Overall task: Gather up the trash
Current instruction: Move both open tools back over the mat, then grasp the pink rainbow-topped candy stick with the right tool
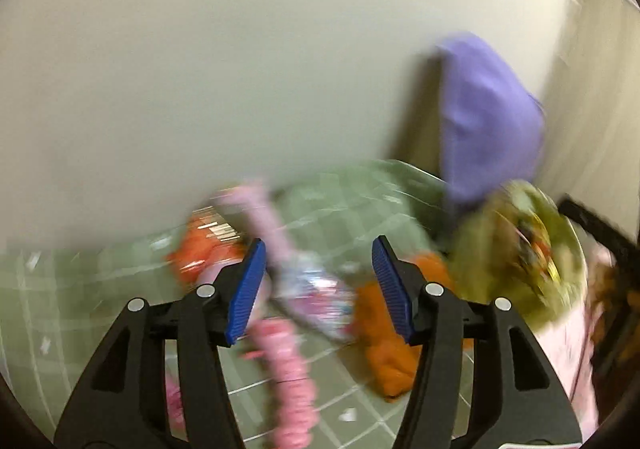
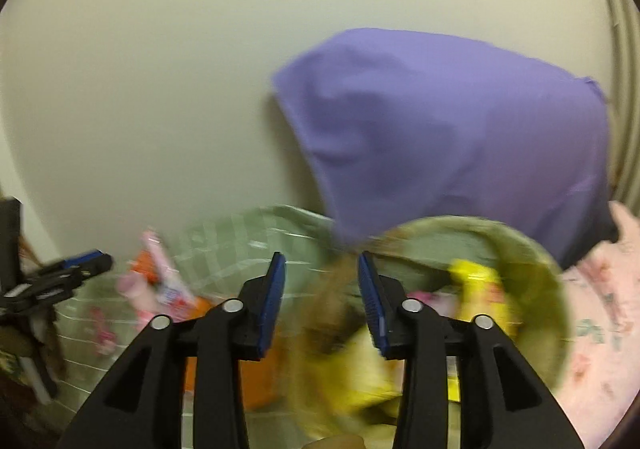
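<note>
Blurred pink and orange wrappers point(image 1: 312, 289) lie on the green checked cloth point(image 1: 352, 205) ahead of the left gripper point(image 1: 318, 289), its jaws wide and empty, while the right gripper point(image 2: 320, 301), half open and empty, hangs over the green bin point(image 2: 532, 261) beside purple fabric point(image 2: 460, 129).

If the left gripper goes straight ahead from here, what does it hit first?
Probably the shiny pink-and-silver wrapper lying between the open left gripper fingers, on the green checked cloth. Blur leaves depth uncertain.
</note>
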Demonstrator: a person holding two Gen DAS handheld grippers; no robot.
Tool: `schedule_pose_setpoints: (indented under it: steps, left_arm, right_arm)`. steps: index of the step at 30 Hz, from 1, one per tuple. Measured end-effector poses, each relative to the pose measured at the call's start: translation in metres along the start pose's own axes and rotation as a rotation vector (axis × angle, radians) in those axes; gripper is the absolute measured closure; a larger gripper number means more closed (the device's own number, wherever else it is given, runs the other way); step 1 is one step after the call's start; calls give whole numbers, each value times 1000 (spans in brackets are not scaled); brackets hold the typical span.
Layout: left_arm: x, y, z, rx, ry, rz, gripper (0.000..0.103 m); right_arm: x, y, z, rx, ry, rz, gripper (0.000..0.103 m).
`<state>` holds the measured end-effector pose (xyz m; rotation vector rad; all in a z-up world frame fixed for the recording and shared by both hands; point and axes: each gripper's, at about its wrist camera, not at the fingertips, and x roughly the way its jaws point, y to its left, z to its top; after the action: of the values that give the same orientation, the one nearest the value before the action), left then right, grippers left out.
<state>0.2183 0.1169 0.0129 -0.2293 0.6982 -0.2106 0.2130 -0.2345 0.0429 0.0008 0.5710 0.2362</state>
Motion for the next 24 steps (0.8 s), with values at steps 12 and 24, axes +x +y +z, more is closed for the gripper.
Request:
schedule_pose_setpoints:
  steps: [12,24]
  left_arm:
    - [-16,85,-27,-73,8,190,50]
    - [-24,119,-71,-113,88,251,50]
  right_arm:
    - [96,118,-9,-154,160,249,52]
    - [198,198,-12,-307,254,363,65]
